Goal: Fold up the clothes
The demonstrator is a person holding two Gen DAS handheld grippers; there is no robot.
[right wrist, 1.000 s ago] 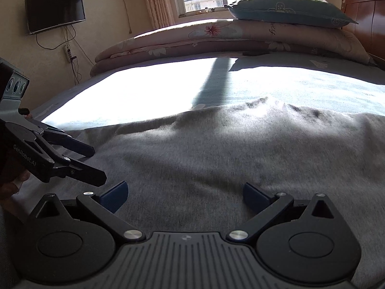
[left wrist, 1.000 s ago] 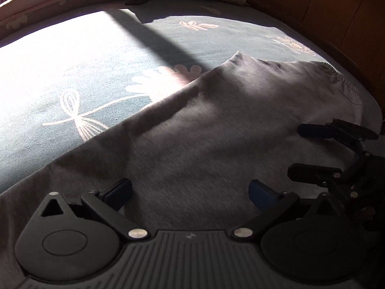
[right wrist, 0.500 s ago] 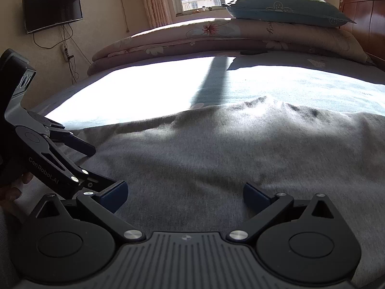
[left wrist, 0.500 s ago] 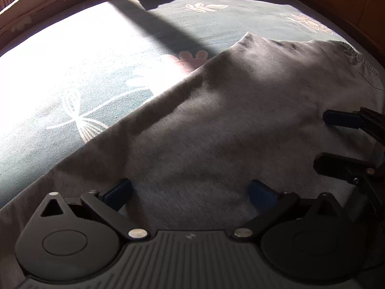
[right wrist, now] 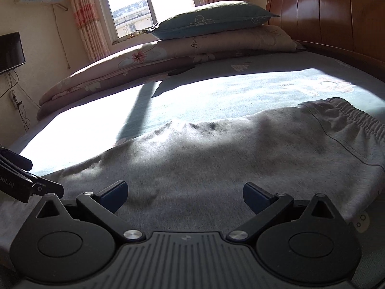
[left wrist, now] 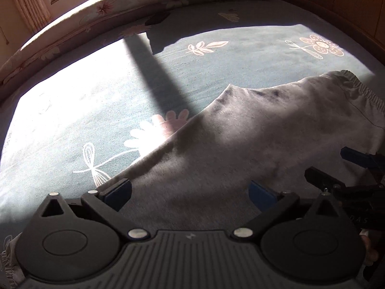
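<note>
Both your tongs are wide open with nothing in them right now: the left tongs [left wrist: 190, 192] sit low over the grey sweatpants [left wrist: 252, 144], and the right tongs [right wrist: 185, 193] hover over the same cloth nearer the elastic waistband [right wrist: 361, 120]. The pants lie spread flat on the bed [left wrist: 96, 110], one long edge running diagonally across the flower-print sheet, waistband end toward the wooden headboard [right wrist: 336, 12]. No fold is started yet as far as I can tell, so you're basically at the pick-your-grab-points stage. Stuff that could bite you: the fabric looks like soft, limp jersey, so if you pinch mid-panel instead of at an edge you'll probably only lift the top layer and the fold comes out lumpy. Close too deep and you might snag the sheet along with it and drag the whole thing. Your two tongs are also pretty near each other at the near side, each one shows in the other's camera, so closing in on the same spot could knock them together. And that hard sun patch on the bed washes out the far edge of the cloth, easy to misjudge where it ends
</note>
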